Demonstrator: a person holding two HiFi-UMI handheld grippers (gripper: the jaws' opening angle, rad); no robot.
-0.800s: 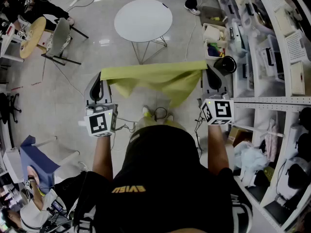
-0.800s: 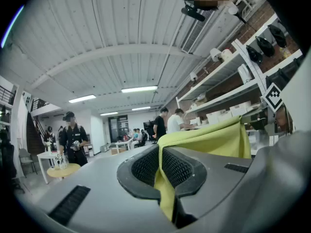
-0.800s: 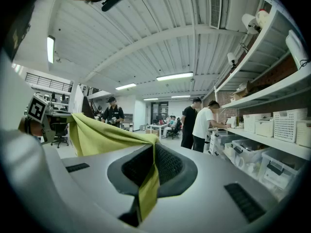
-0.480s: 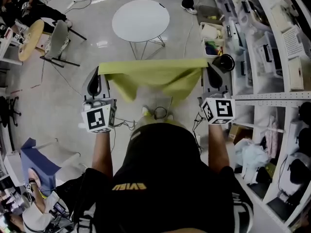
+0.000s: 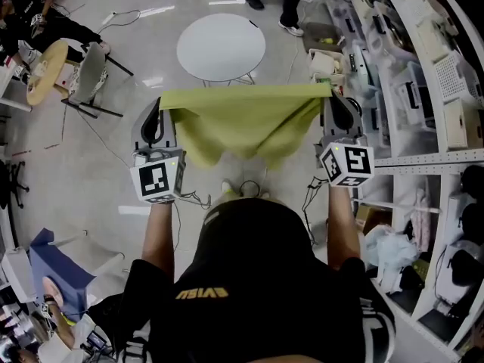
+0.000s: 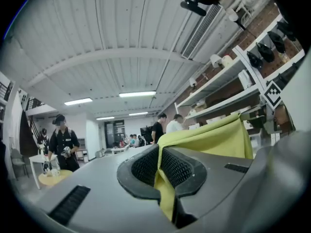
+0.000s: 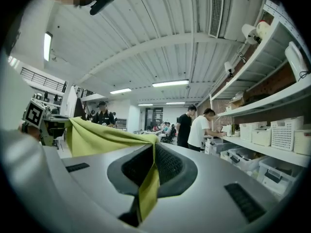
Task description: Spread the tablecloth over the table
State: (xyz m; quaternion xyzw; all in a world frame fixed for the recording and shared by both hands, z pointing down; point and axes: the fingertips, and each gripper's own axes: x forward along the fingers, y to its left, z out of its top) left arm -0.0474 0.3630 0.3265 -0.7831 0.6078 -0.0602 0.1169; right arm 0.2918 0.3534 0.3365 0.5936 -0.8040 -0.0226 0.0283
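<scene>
This is a large open lab or workshop hall. Right of the round white desk (image 5: 221, 48) run tall metal shelves (image 5: 423, 89) packed with plastic bins (image 7: 284, 132) and equipment. Left of the desk, a chair (image 5: 87, 70) and loose cables (image 5: 125, 12) sit on the polished floor (image 5: 76, 172). Beyond the desk, several people (image 7: 200, 127) work under strip lights (image 7: 170, 83) on a ribbed ceiling (image 7: 146, 33).
</scene>
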